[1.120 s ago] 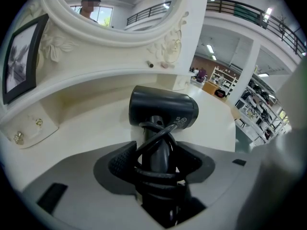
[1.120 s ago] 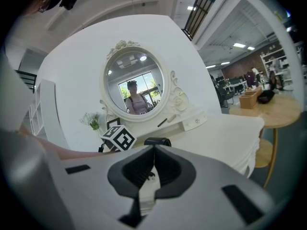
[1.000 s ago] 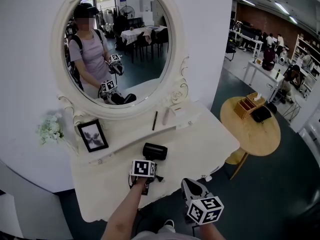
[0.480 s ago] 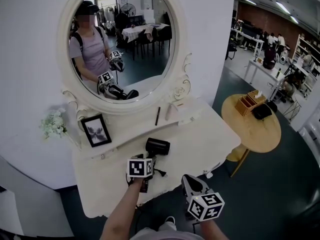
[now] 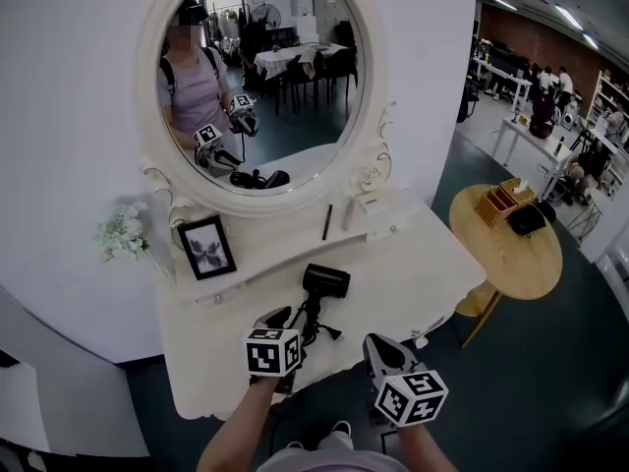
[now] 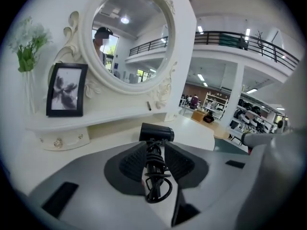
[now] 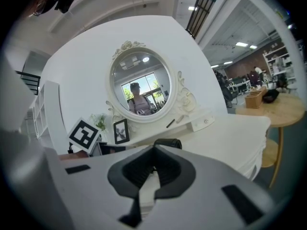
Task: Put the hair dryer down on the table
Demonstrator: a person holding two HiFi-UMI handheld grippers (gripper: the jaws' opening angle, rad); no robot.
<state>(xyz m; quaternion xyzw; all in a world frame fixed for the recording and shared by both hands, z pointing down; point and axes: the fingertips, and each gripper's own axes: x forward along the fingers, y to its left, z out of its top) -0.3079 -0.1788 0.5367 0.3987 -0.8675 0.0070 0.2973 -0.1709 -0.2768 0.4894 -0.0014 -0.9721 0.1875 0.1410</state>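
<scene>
The left gripper [image 6: 155,147] has just been closing its jaws; they stand half apart and press on nothing. The dryer [image 5: 325,281] lies on the table [image 5: 413,273] just beyond them, at the centre of the head view. The right gripper [image 7: 154,152] is closed and empty. The cord [image 6: 157,188] (looped loosely round the handle) could catch a jaw and drag the dryer toward the table's lower edge.

The hair dryer [image 5: 325,281] is showing matt black plastic, the table [image 5: 423,273] is looking smooth and white-painted, and the round side table [image 5: 516,268] is showing pale wood
</scene>
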